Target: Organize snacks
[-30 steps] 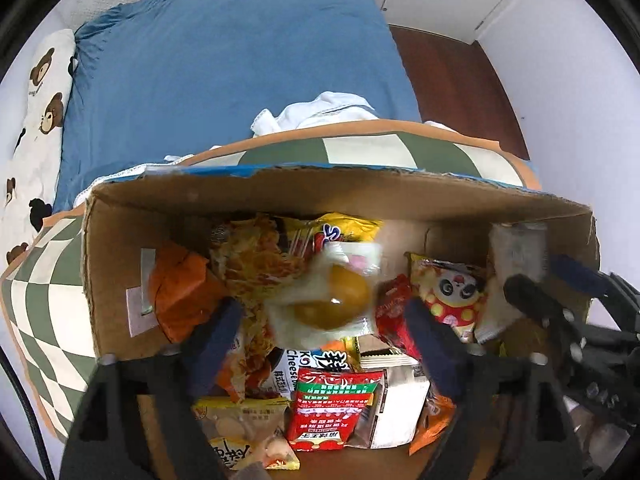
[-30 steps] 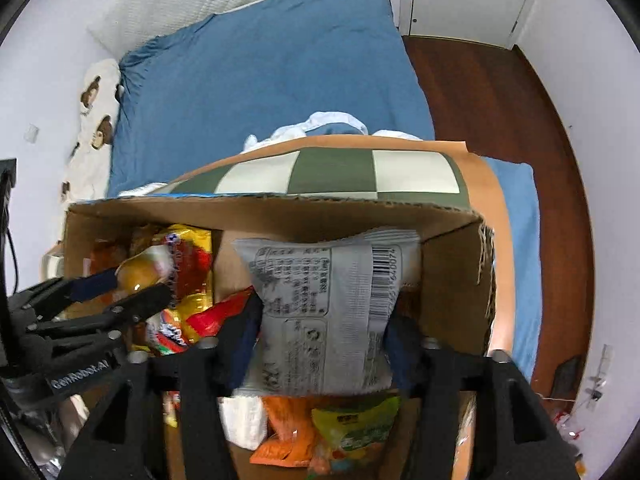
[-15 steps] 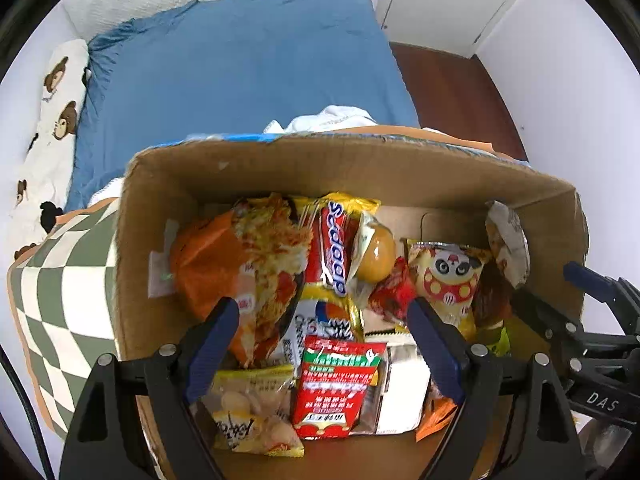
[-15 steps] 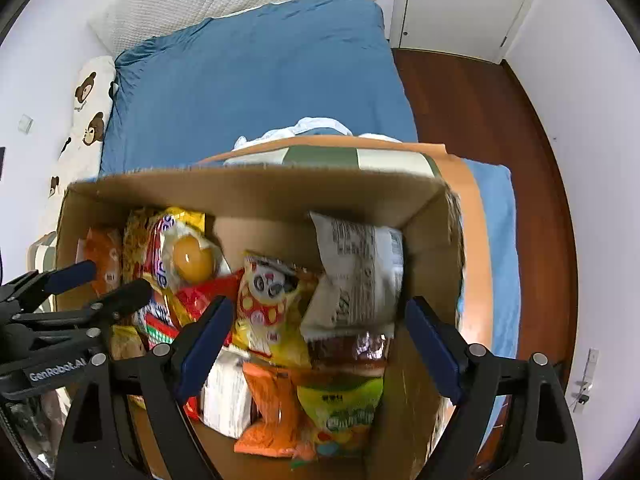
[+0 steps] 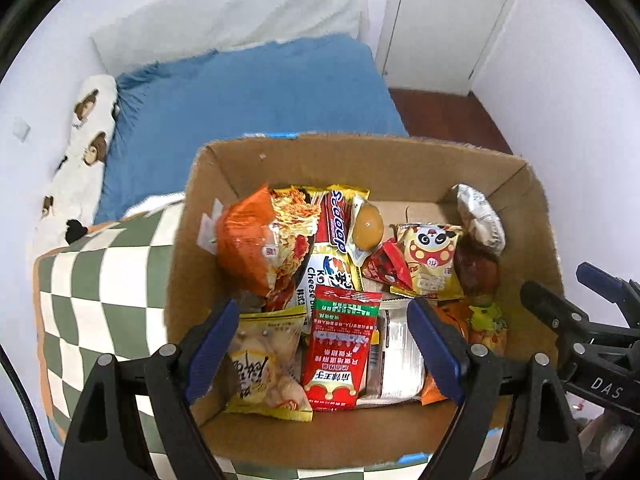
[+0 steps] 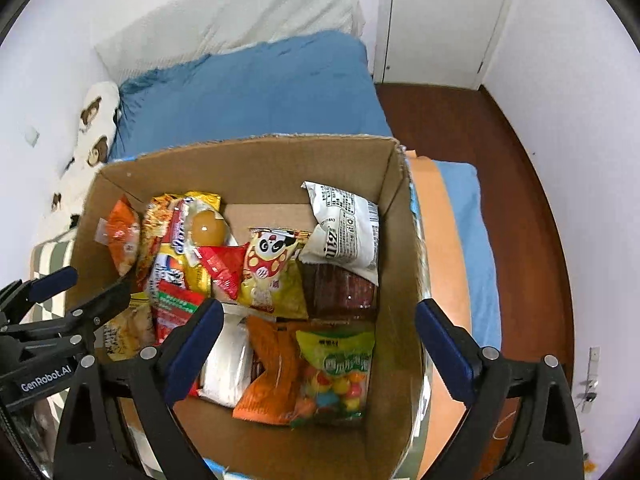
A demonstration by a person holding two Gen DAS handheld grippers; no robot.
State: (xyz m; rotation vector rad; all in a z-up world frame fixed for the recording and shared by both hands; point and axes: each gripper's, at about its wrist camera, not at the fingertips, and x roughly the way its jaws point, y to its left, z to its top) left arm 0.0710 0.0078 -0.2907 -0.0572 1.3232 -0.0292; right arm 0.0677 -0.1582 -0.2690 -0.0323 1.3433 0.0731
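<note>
Both grippers empty above the cardboard box (image 6: 256, 160): left gripper (image 5: 324, 344) spread, right gripper (image 6: 320, 340) jaws opening, white snack packet (image 6: 344, 228) resting at the box's far right corner; lift straight clear of the packets

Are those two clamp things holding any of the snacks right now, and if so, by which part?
Neither holds anything. The left gripper hangs open above the cardboard box; the right gripper has opening jaws with nothing between them.

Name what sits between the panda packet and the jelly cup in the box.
A red packet lies between the panda packet and jelly cup, clearest in the right wrist view.
</note>
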